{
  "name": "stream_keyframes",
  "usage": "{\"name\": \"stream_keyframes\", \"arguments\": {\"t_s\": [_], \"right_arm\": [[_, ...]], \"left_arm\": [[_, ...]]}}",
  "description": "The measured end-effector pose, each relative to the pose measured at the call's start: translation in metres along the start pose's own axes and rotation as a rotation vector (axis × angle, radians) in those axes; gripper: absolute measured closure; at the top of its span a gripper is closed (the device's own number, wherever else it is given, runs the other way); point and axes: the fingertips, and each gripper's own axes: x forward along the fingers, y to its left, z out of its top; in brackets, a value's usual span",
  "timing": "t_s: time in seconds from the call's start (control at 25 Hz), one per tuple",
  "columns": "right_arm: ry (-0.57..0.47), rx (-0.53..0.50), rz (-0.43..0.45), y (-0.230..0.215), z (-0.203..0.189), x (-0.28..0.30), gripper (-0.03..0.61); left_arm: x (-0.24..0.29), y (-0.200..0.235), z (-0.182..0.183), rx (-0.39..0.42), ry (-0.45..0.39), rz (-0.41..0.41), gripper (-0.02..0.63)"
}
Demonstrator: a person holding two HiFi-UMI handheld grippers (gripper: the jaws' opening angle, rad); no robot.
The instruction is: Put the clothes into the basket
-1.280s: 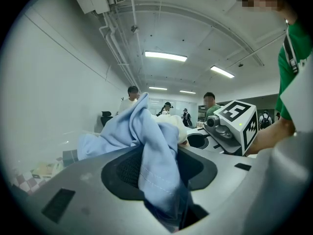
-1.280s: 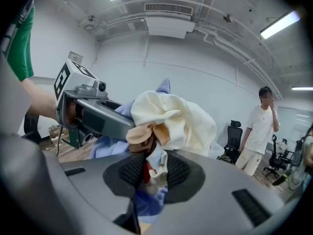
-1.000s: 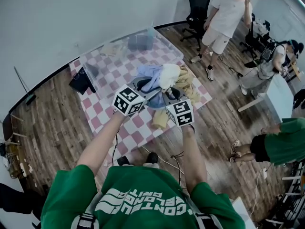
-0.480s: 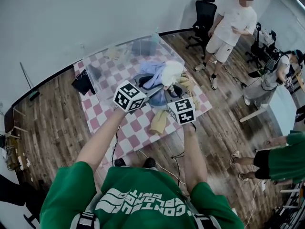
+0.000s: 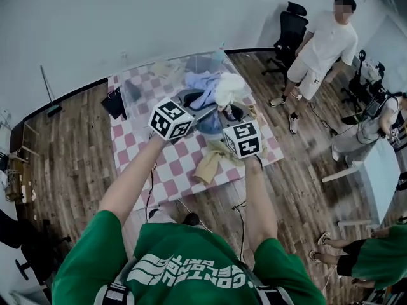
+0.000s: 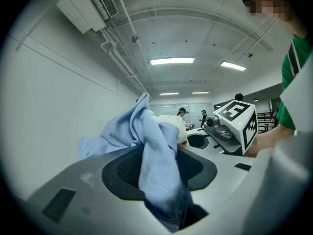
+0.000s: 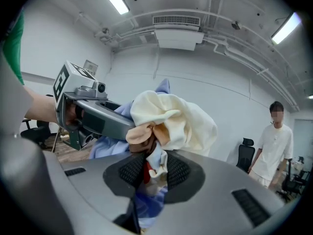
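Both grippers hold one bundle of clothes (image 5: pixel 213 97) up in the air over a pink-and-white checkered mat (image 5: pixel 175 167). My left gripper (image 5: pixel 189 105) is shut on a light blue garment (image 6: pixel 155 155) that drapes through its jaws. My right gripper (image 5: pixel 233 114) is shut on a wad of cream cloth (image 7: pixel 173 117) with tan, white and blue pieces under it. A yellow garment (image 5: pixel 210 162) hangs below the bundle. The clear plastic basket (image 5: pixel 130 81) stands on the mat just beyond the bundle, with a few items inside.
A black object (image 5: pixel 114 103) lies at the mat's left edge. A person in white (image 5: pixel 324 46) stands by a black office chair (image 5: pixel 289 30) at the right. Other people (image 5: pixel 375 122) are at the far right, on a wooden floor (image 5: pixel 63 145).
The head view has swung, so the mat and basket sit more to the middle. Both grippers keep their hold and the bundle has come a little nearer the basket. The person in white has walked right.
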Motion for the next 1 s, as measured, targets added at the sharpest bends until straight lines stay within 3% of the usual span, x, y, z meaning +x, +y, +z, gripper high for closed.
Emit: {"name": "stream_keyframes", "arguments": {"t_s": [0.6,1.0], "right_arm": [[-0.085,-0.033,0.103,-0.022,0.068,0.087,0.491],[-0.057,-0.041,0.148,-0.028,0.076,0.172,0.491]], "left_arm": [[-0.010,0.100,0.041,0.052,-0.008,0.141,0.439],[-0.009,0.183,0.024,0.028,-0.002,0.169,0.439]]}}
